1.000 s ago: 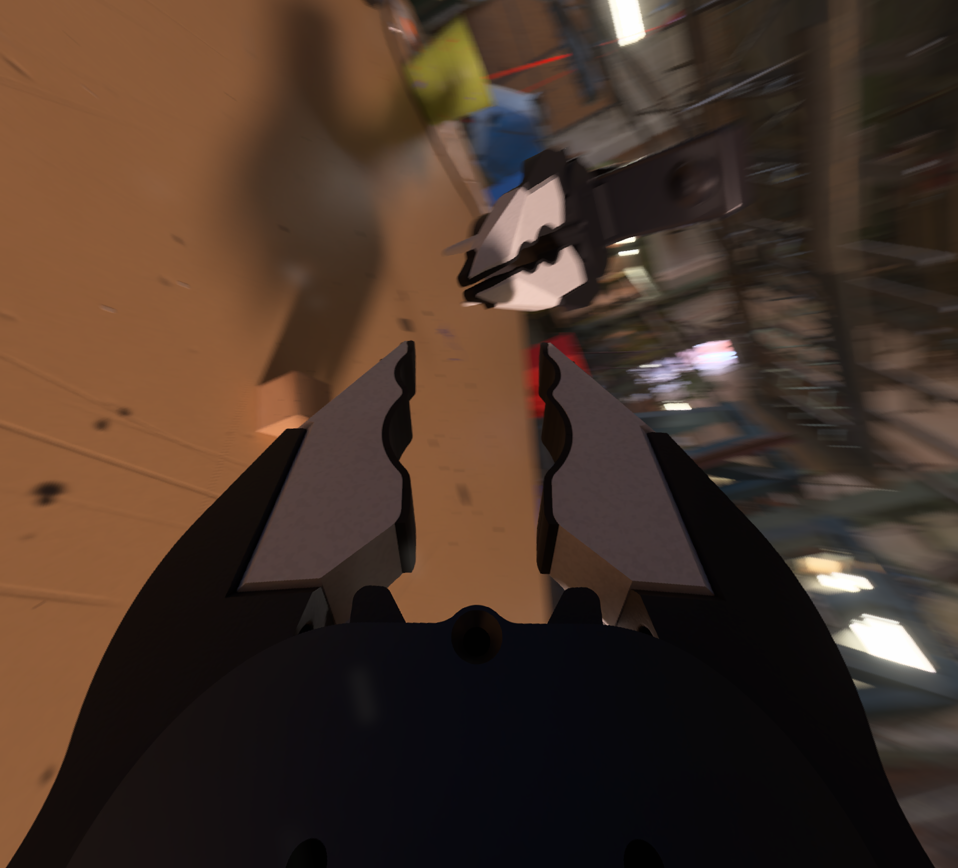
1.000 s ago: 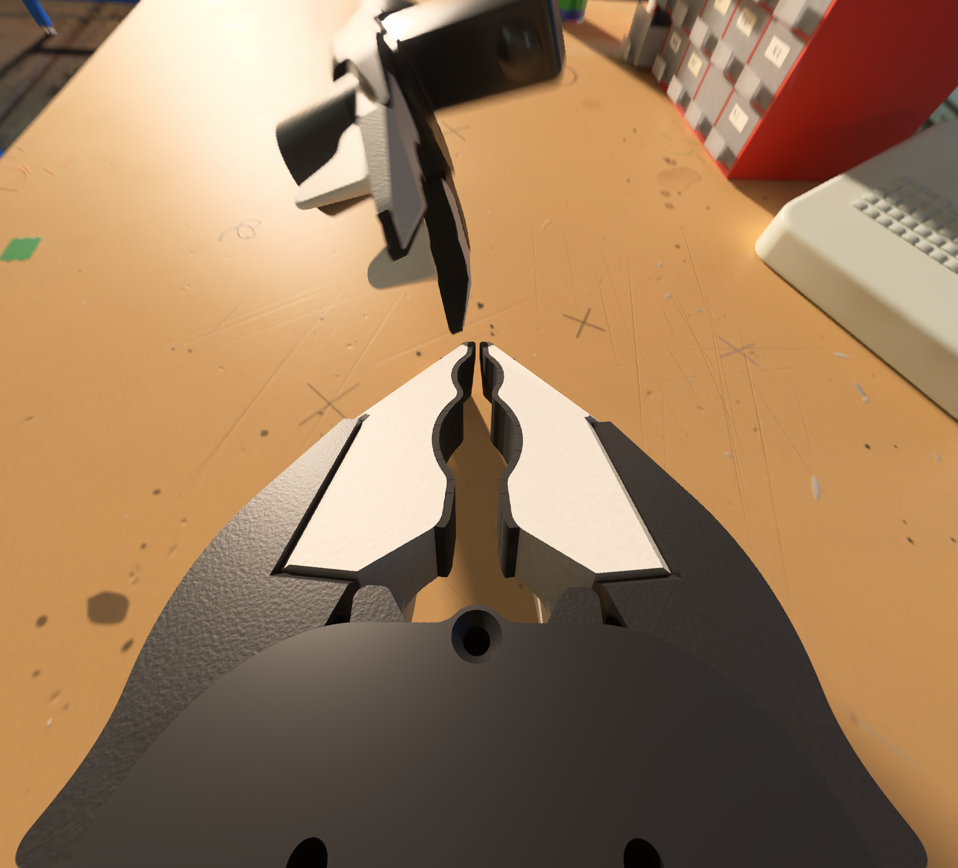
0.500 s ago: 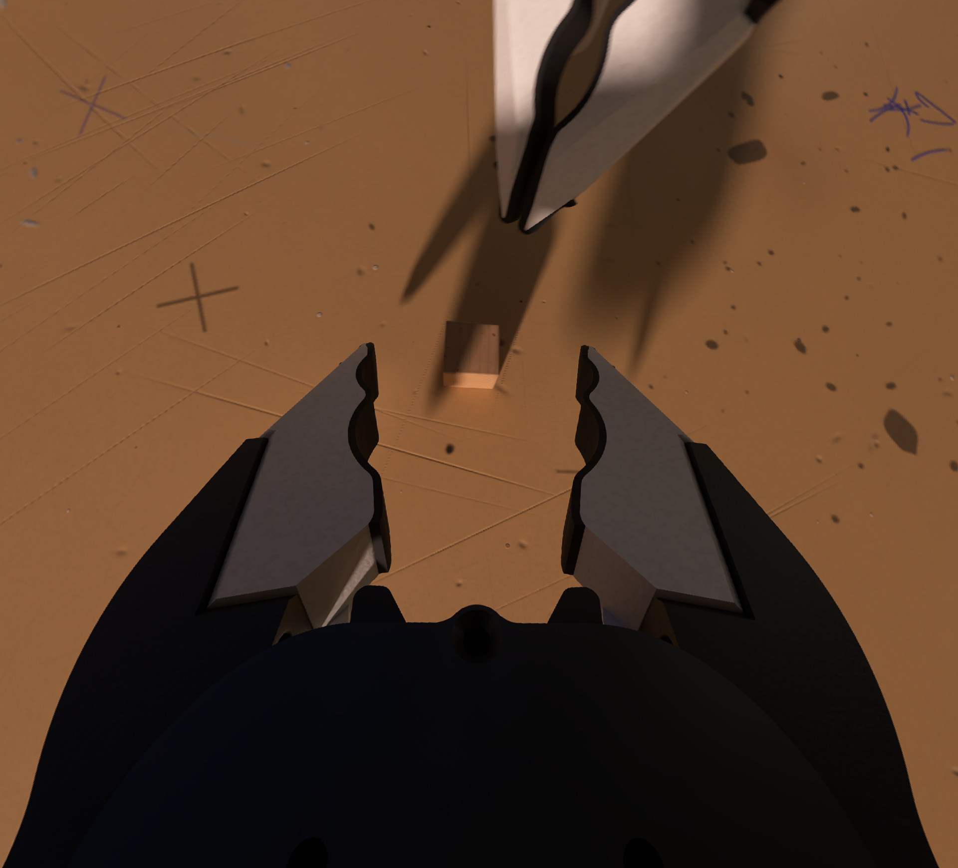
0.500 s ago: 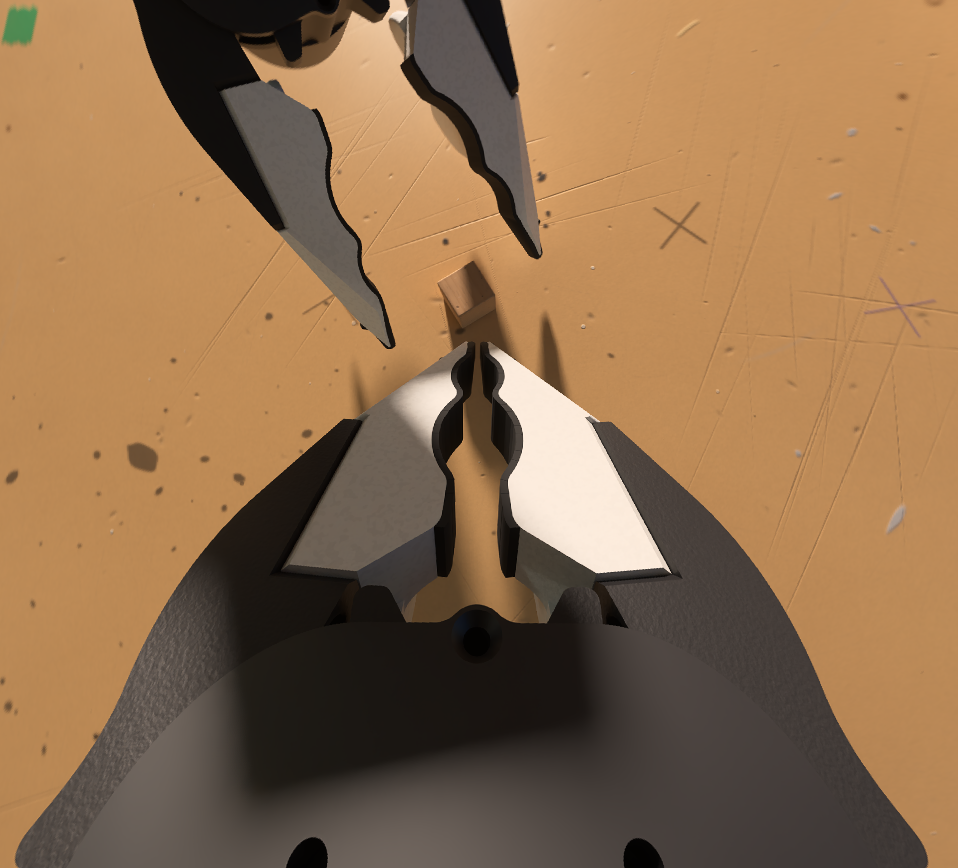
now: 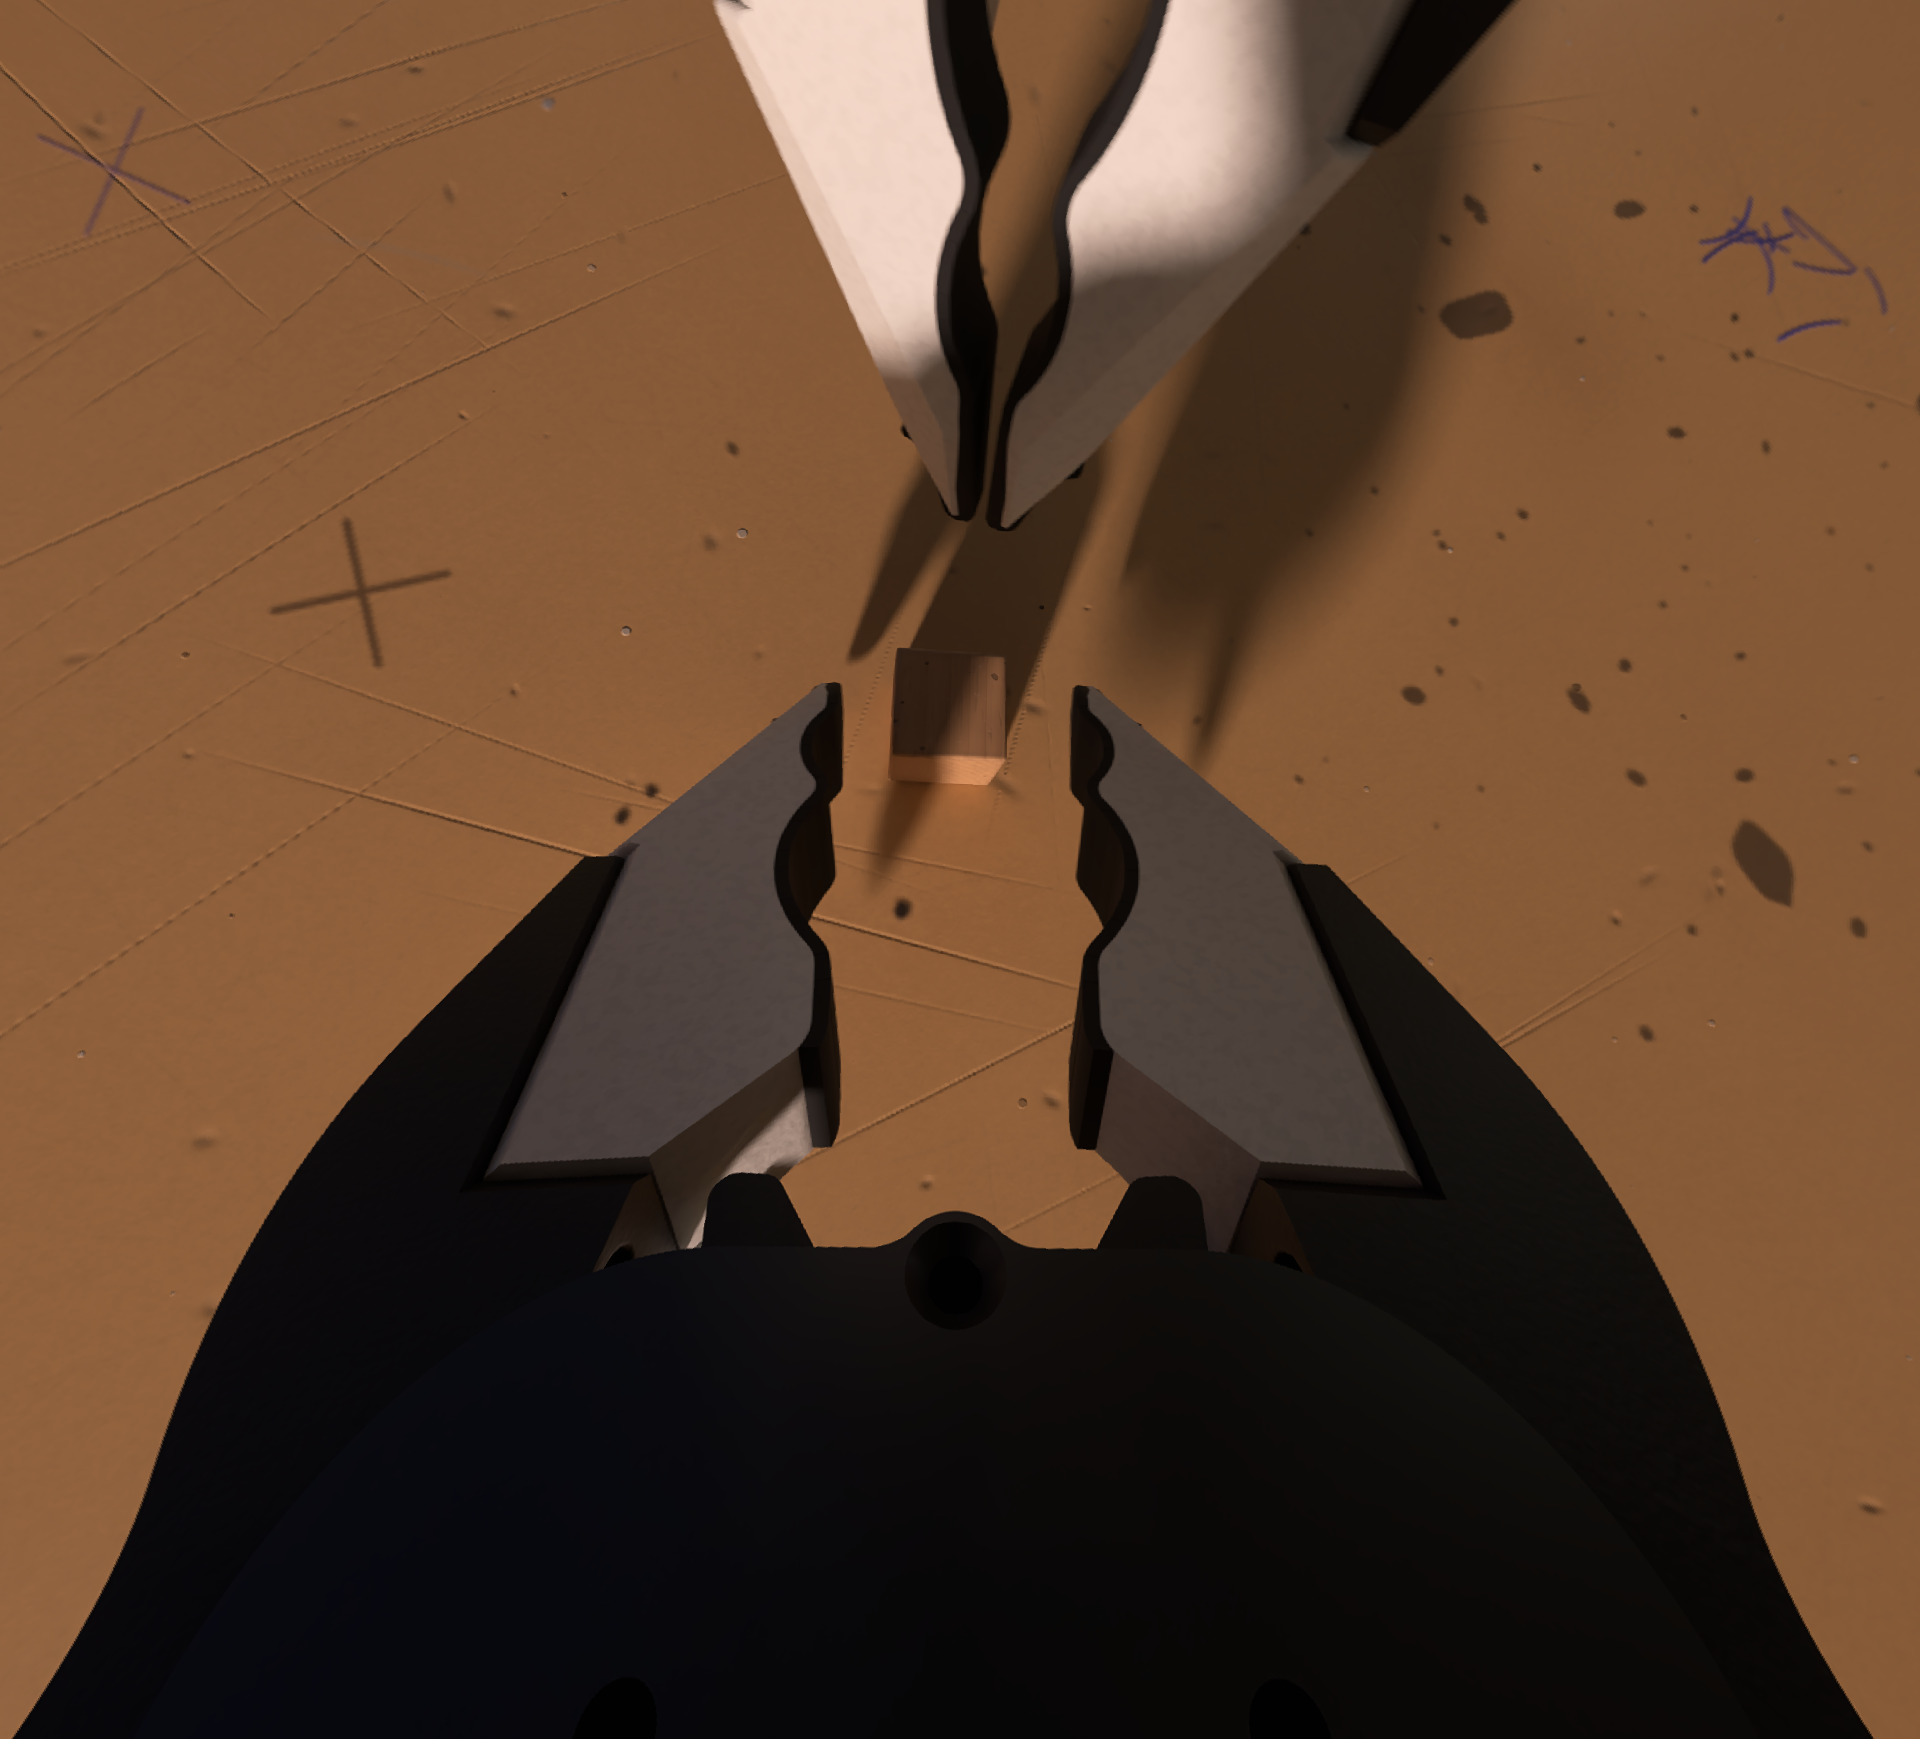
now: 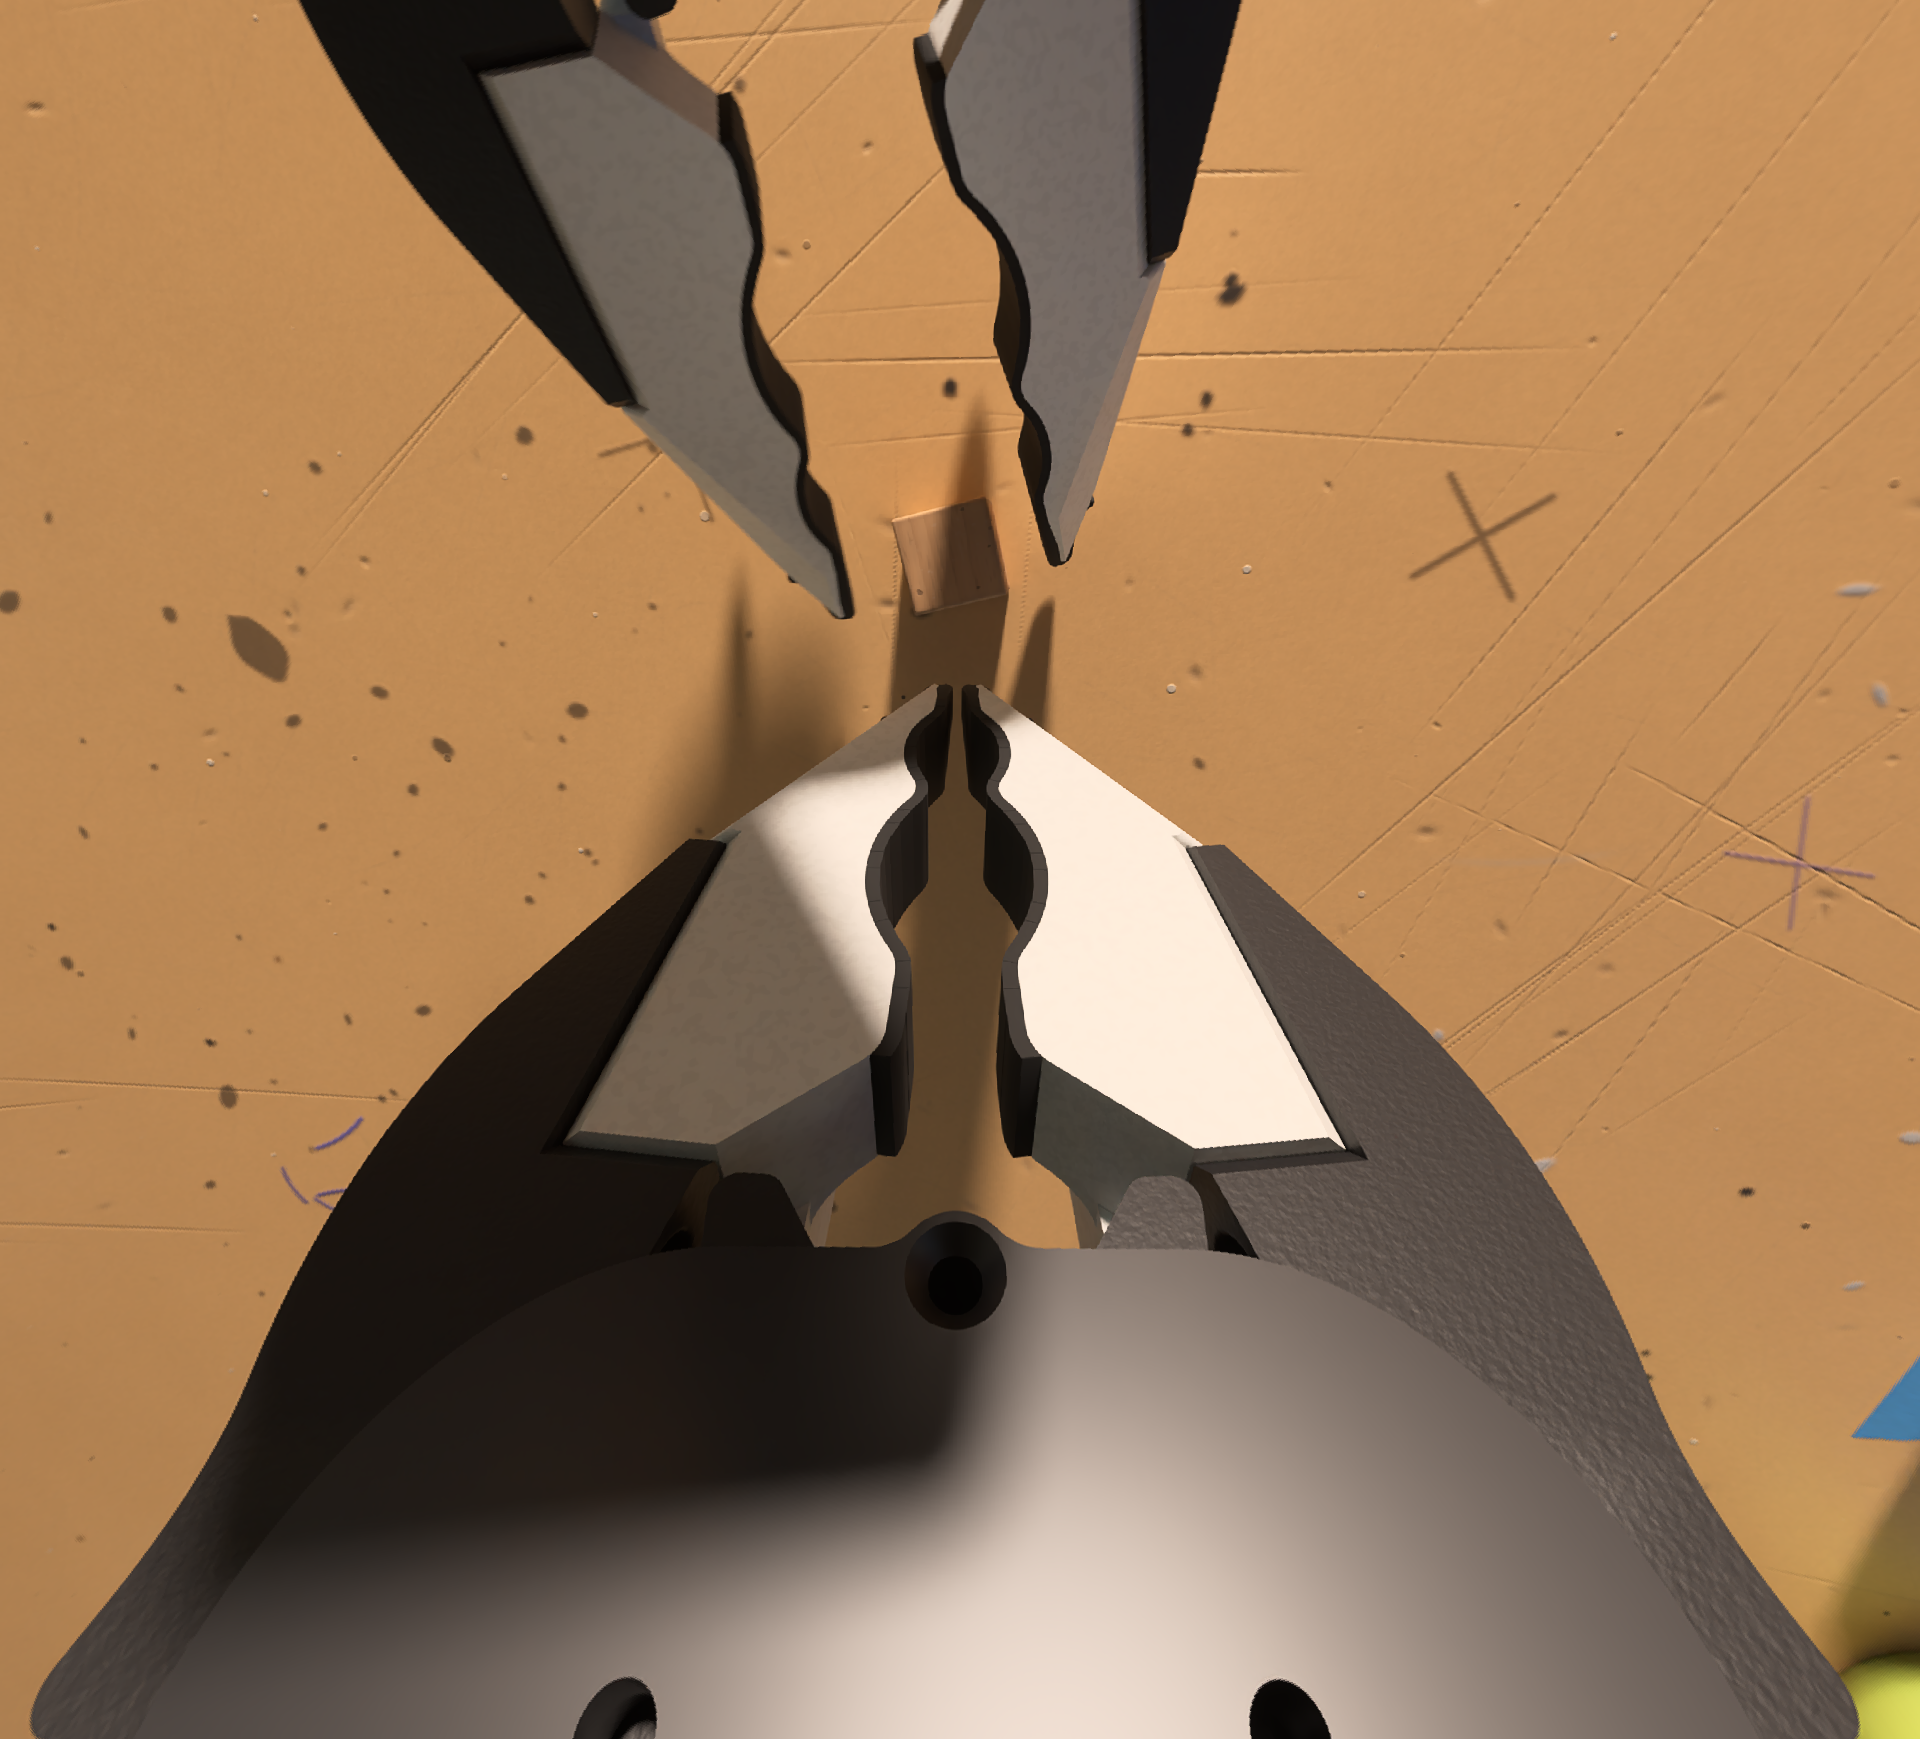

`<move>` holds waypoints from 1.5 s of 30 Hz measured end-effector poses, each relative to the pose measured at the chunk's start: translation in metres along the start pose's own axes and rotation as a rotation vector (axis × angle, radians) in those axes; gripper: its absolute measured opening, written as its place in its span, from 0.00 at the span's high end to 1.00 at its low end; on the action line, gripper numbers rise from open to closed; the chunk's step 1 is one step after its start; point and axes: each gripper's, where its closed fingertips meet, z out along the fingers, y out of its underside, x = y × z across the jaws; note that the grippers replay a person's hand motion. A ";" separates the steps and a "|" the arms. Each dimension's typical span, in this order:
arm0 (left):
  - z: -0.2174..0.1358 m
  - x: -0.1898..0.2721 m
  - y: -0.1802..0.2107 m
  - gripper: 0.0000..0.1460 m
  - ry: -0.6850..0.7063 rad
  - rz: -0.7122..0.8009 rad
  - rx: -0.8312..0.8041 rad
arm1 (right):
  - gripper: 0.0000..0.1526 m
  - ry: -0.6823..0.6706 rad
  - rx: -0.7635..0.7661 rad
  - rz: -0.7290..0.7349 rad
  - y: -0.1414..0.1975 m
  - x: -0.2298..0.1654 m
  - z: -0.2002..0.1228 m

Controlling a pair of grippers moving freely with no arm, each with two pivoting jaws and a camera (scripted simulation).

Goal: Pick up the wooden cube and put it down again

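A small wooden cube (image 5: 948, 719) sits on the scratched orange-brown table (image 5: 416, 359). My left gripper (image 5: 954, 700) is open, its fingertips on either side of the cube and just short of it, above the table. The cube also shows in the right wrist view (image 6: 950, 555), between the left gripper's tips (image 6: 948, 588). My right gripper (image 6: 956, 694) is shut and empty, pointing down at the table just short of the cube. In the left wrist view the right gripper (image 5: 982, 513) hangs beyond the cube, tips together.
The table bears pen crosses (image 5: 362, 590), scribbles (image 5: 1787, 261) and dark specks. A blue shape (image 6: 1893, 1409) and a yellow-green object (image 6: 1886, 1700) sit at the right wrist view's lower right edge.
Both grippers have come lower and closer to the cube. The left gripper's fingers have narrowed and now flank the cube. The right gripper stays shut.
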 end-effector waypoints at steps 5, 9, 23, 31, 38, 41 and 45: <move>-0.002 -0.001 -0.002 0.80 0.074 -0.080 0.018 | 0.99 0.005 -0.008 0.036 0.003 -0.002 0.004; -0.001 0.000 -0.001 0.81 0.108 -0.111 0.013 | 0.99 0.018 0.053 0.102 0.004 -0.002 0.001; -0.001 0.000 -0.001 0.84 0.112 -0.116 0.005 | 0.99 0.195 0.654 0.409 -0.005 -0.021 -0.021; 0.005 -0.003 -0.022 0.84 0.128 -0.077 0.061 | 0.99 0.321 0.961 0.581 0.022 -0.033 -0.043; 0.012 -0.012 -0.045 0.84 0.204 -0.062 0.054 | 0.99 0.374 1.065 0.883 0.035 -0.020 -0.038; 0.012 -0.015 -0.048 0.84 0.274 -0.092 0.069 | 0.99 0.386 1.152 0.941 0.036 -0.019 -0.044; 0.009 -0.017 -0.041 0.84 0.335 -0.118 0.061 | 0.99 0.497 1.133 0.928 0.058 -0.012 -0.054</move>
